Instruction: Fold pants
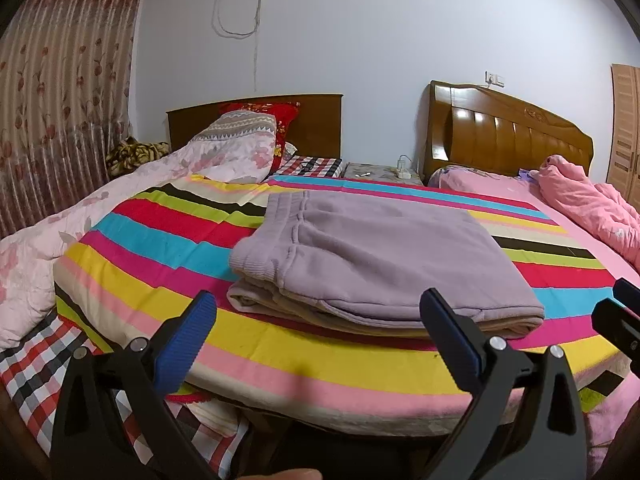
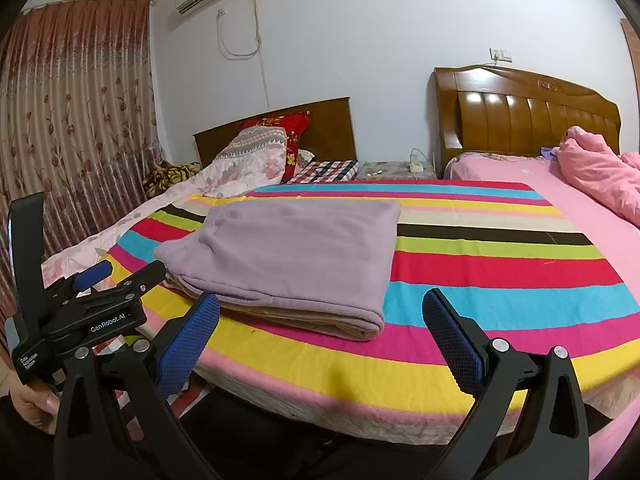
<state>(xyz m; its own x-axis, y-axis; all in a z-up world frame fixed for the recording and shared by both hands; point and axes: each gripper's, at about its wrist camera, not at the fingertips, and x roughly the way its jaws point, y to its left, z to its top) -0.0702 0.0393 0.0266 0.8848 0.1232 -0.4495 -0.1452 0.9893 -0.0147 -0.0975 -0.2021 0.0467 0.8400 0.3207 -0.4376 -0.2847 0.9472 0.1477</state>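
The pants [image 1: 376, 264] lie folded into a thick purple stack on the striped blanket [image 1: 168, 240] that covers the bed, with the waistband end to the left and the long axis running left to right. Both tongs sit at the near edge of the bed, clear of the cloth, so the stack lies just beyond them on the far side. The left tongs [image 1: 320, 344] are spread wide and hold nothing; the stack's near edge sits straight ahead between their tips. The right tongs [image 2: 322, 340] are equally wide and empty, with the stack ahead and slightly left. The left tongs look the nearer of the two. Judging by the tidy layers, the folding seems essentially finished.
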